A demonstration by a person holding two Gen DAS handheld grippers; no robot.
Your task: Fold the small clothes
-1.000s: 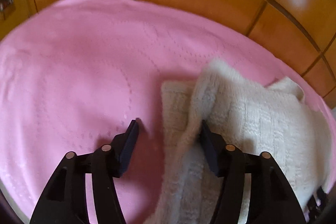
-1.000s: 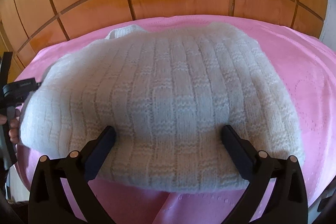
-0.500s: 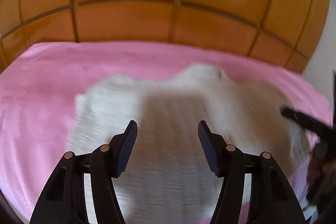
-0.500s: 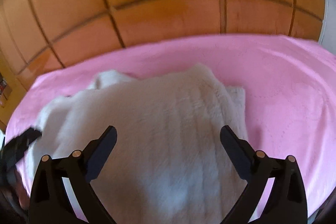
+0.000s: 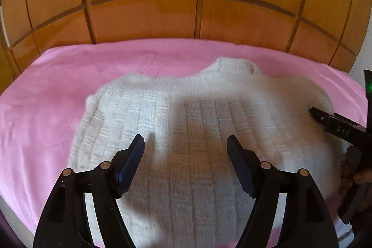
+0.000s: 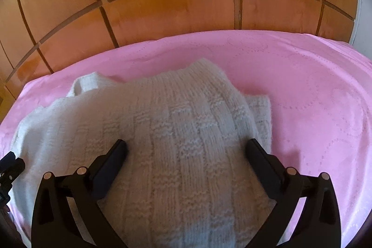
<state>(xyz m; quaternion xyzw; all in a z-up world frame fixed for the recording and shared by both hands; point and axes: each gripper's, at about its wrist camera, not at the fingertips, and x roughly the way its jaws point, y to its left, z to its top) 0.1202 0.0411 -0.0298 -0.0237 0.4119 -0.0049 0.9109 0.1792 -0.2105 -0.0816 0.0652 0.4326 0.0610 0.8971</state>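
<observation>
the white knit sweater [image 5: 197, 131] lies flat on the pink bedspread [image 5: 46, 97], its collar [image 5: 233, 64] at twelve o'clock toward the wooden wardrobe doors [image 5: 144, 15], hem toward me, so its long axis runs twelve to six. in the right wrist view one side looks folded inward, with a sleeve [image 6: 260, 117] peeking out flat at about two o'clock. the body sits straight ahead of both tools. my left gripper [image 5: 186, 148] hovers over the lower middle, jaws wide apart and gripping nothing; whether the tips brush the knit i cannot tell. my right gripper [image 6: 186, 152] is spread even wider over the folded part, also empty. i judge the right tool is nearer the loose sleeve.
</observation>
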